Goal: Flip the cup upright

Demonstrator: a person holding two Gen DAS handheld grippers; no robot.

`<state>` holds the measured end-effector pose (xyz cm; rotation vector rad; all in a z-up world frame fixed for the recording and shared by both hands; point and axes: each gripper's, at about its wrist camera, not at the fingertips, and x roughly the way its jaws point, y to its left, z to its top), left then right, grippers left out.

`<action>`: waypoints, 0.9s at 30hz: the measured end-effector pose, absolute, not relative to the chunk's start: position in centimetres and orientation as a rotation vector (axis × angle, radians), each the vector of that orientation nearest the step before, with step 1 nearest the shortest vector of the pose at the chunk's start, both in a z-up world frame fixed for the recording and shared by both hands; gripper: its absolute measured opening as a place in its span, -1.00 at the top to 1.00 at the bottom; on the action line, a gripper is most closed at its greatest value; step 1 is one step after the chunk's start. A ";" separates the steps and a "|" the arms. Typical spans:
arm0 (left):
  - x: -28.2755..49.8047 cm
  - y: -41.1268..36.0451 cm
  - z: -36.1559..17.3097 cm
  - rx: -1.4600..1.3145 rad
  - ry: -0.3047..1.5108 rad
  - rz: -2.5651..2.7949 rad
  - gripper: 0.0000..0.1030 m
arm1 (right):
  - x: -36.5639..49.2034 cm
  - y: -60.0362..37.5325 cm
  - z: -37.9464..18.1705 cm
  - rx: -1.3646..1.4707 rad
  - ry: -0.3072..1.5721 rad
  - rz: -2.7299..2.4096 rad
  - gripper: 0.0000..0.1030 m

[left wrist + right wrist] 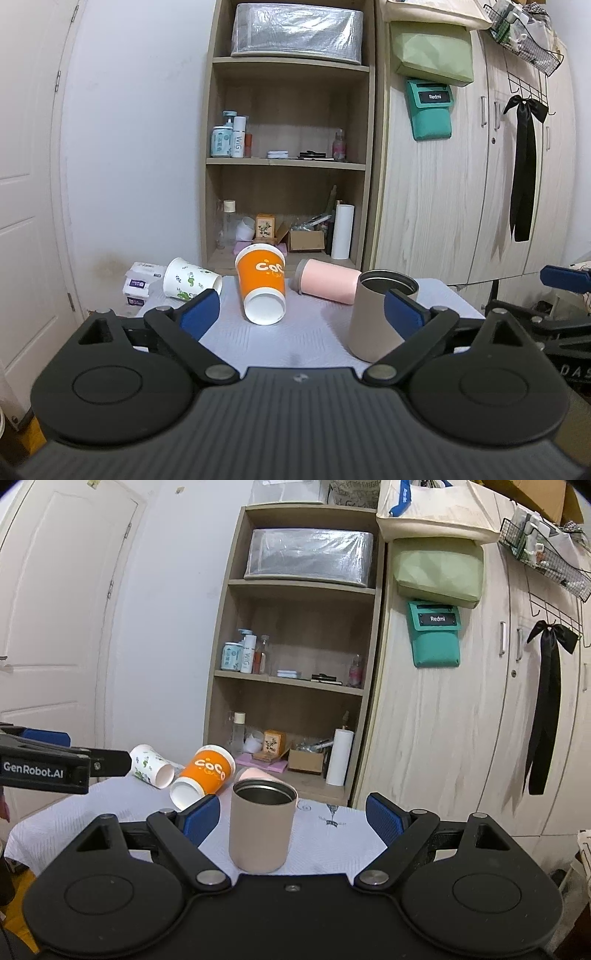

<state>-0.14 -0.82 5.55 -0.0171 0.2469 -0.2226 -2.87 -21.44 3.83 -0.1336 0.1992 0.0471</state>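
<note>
Currently the beige steel-lined tumbler [261, 827] is standing upright on the worktop [332, 834], between the wide-spread fingers of the right gripper [292, 818]. Behind the tumbler, the orange paper cup [207, 771], floral paper cup [151, 766] and pink tumbler [328, 281] are lying sideways. Left gripper [301, 312] is hanging wide, gripping nothing.

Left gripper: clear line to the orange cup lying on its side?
Probably yes. The left gripper is open, and the orange cup lies straight ahead between its fingers, base toward it. The beige tumbler stands off to the right.
</note>
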 end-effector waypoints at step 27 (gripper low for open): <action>-0.7 -1.1 4.4 0.022 0.279 -0.113 -1.00 | -2.5 -21.6 2.9 -0.059 0.246 -0.061 -1.00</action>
